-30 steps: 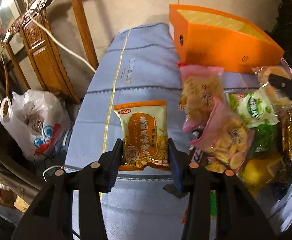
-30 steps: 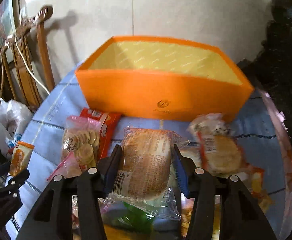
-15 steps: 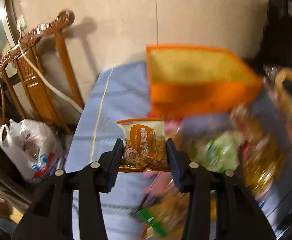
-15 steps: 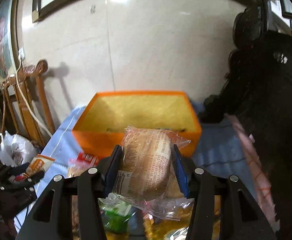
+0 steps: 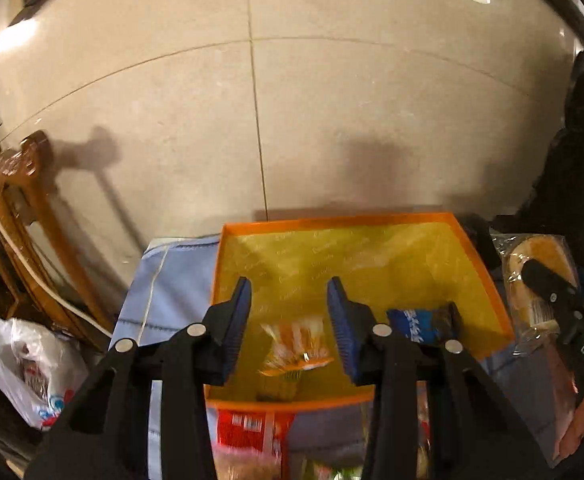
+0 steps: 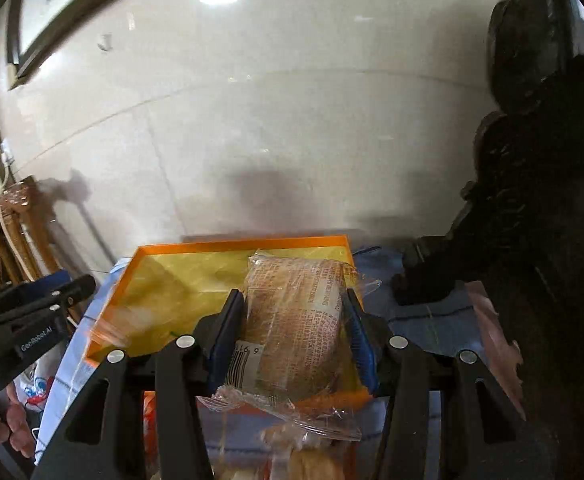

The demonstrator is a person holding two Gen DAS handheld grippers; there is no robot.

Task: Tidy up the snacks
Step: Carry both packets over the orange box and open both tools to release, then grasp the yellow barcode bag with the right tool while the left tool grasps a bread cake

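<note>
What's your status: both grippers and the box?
Left gripper open, empty, above orange box; yellow snack packet below, inside it. Right gripper shut on wrapped bread, over box. Nothing blocking.

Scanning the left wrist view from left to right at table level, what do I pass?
white plastic bag → blue cloth → orange-and-white snack packet → blue snack packet, both lying in the orange box → wrapped bread
</note>
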